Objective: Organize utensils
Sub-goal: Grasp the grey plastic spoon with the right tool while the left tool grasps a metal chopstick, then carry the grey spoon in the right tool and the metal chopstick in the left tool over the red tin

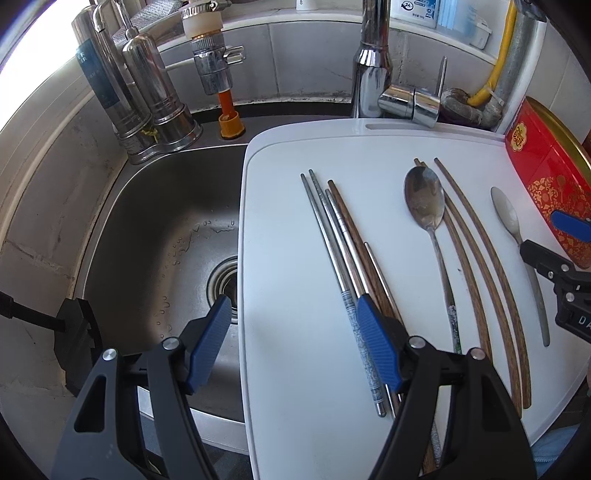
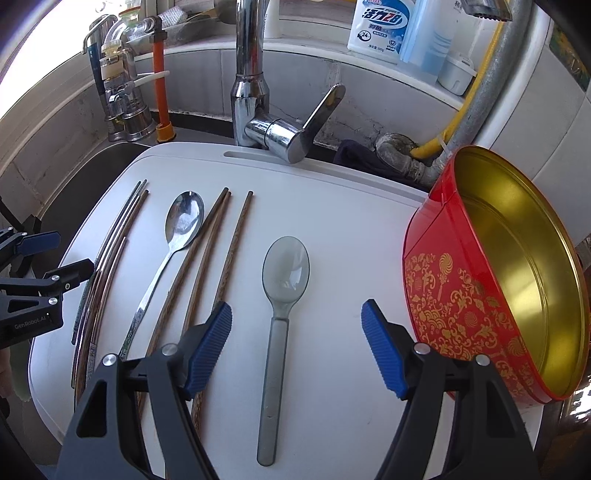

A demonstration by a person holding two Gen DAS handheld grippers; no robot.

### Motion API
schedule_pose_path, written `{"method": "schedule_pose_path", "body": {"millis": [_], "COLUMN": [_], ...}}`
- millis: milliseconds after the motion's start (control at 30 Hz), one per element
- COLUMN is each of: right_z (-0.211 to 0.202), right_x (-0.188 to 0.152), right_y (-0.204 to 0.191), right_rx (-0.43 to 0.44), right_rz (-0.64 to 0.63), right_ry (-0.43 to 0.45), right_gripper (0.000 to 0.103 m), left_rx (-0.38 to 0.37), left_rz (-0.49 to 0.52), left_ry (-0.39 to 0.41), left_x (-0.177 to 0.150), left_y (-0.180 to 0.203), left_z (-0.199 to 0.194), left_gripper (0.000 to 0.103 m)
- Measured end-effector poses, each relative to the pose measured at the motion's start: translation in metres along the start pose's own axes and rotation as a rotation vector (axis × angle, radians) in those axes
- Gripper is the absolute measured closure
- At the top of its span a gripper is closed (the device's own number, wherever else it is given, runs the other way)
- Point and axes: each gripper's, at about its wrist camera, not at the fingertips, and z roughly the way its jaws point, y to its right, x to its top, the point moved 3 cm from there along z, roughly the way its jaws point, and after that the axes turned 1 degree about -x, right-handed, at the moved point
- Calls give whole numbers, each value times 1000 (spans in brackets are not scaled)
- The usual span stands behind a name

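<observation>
A white board (image 1: 295, 258) (image 2: 351, 229) lies over the sink's right side. On it lie metal chopsticks (image 1: 328, 236) (image 2: 110, 236), brown wooden chopsticks (image 1: 476, 251) (image 2: 210, 251), a steel spoon (image 1: 424, 203) (image 2: 183, 221) and a grey plastic spoon (image 1: 508, 218) (image 2: 284, 273). A red and gold tin (image 2: 480, 288) (image 1: 543, 166) stands tilted at the board's right edge, open and empty. My left gripper (image 1: 295, 321) (image 2: 48, 254) is open, straddling the board's left edge. My right gripper (image 2: 295, 328) (image 1: 554, 236) is open above the plastic spoon's handle.
The steel sink basin (image 1: 166, 240) with its drain lies left of the board. A chrome faucet (image 2: 258, 122) (image 1: 373, 74) stands behind the board. Steel filter canisters (image 1: 147, 96) stand at the back left. Detergent bottles (image 2: 384, 26) and pipes (image 2: 480, 107) line the back ledge.
</observation>
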Motion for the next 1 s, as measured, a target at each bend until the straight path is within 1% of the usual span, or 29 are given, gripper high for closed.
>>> {"method": "schedule_pose_path", "body": {"millis": [133, 300, 433, 500, 667, 733, 767, 800, 833, 867, 900, 933, 967, 1000], "right_z": [2, 2, 6, 9, 20, 26, 30, 31, 31, 29, 27, 25, 24, 24], "right_x": [-2, 0, -1, 0, 15, 18, 17, 16, 13, 12, 11, 10, 10, 10], "right_y": [1, 2, 1, 1, 4, 3, 3, 3, 5, 6, 7, 7, 8, 8], "right_rx": [-1, 1, 10, 18, 34, 34, 30, 40, 57, 76, 70, 72, 75, 77], "right_rz": [0, 2, 7, 13, 43, 41, 38, 47, 63, 78, 75, 73, 76, 76], "right_ry": [-4, 0, -10, -9, -3, -13, -29, -32, -35, -34, -28, -27, -30, -32], "right_gripper": [29, 29, 29, 32, 33, 33, 37, 39, 45, 54, 63, 73, 74, 74], "left_rx": [26, 36, 22, 9, -9, -18, -36, -70, -82, -73, -83, -92, -96, -102], "left_rz": [1, 15, 14, 9, -7, -15, -20, -29, -37, -37, -41, -49, -64, -81], "left_ry": [-2, -3, -1, 0, 5, 5, 5, 4, 9, 12, 16, 16, 17, 20], "left_x": [4, 4, 7, 7, 10, 10, 9, 8, 7, 6, 4, 3, 2, 2], "left_y": [-1, -2, -1, -1, -2, -1, 1, 2, 3, 5, 6, 7, 6, 5], "left_z": [4, 8, 10, 10, 12, 13, 12, 11, 10, 9, 7, 6, 6, 6], "left_gripper": [33, 33, 33, 33, 33, 34, 41, 49, 59, 69, 84, 91, 98, 98]}}
